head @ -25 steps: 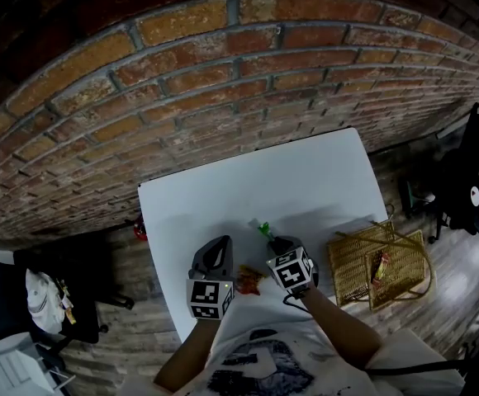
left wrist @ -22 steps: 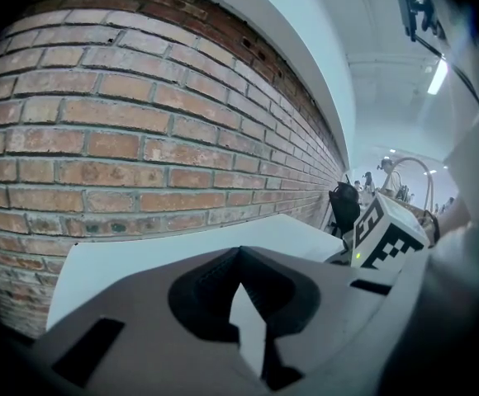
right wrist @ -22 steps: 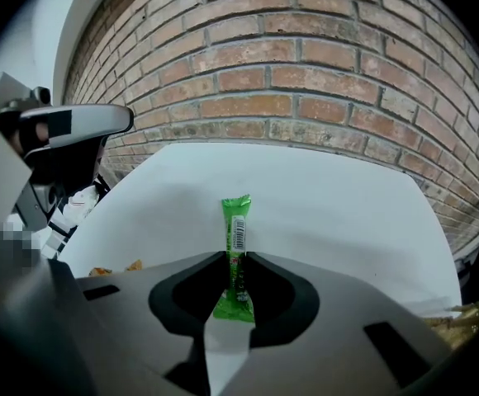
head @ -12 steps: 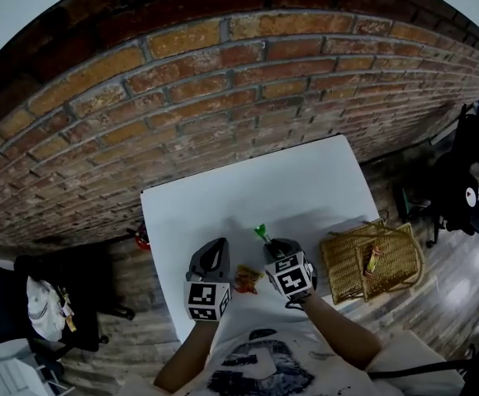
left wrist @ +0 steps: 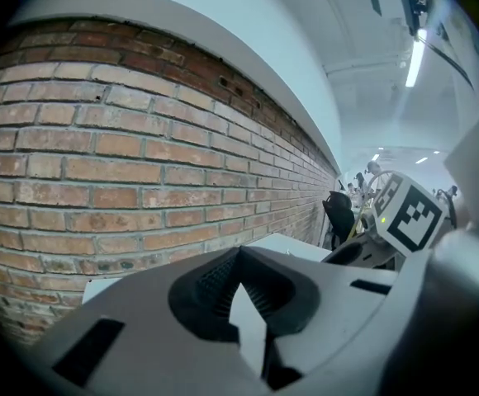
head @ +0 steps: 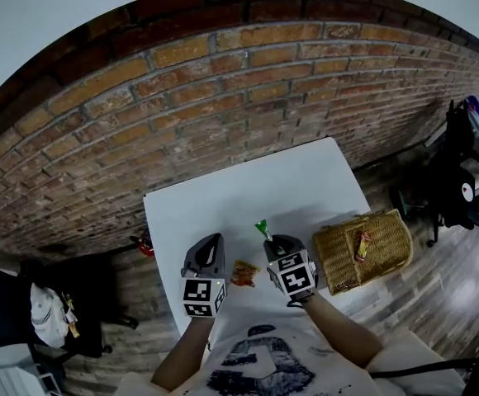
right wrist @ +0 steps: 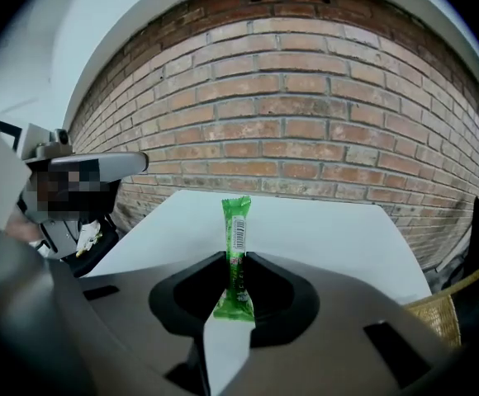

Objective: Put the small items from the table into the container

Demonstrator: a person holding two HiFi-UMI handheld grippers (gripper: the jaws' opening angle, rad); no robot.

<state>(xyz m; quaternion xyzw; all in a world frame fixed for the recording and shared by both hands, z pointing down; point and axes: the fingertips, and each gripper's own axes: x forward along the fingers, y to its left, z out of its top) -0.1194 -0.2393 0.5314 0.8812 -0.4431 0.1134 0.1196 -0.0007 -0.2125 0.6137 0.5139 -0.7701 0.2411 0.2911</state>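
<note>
The right tongs are pinching the green packet by its bottom end, over the tabletop. It could slip out before reaching the basket. The left tongs are closed, holding nothing.

Table: white rectangular table, smooth, matt top
Basket: tan woven wicker basket, rough weave
Wrapper: slim green plastic wrapper, glossy, crimped ends
Wall: red brick wall, rough, matt
Gripper: dark-grey right hand-held gripper, matt, probably plastic
</note>
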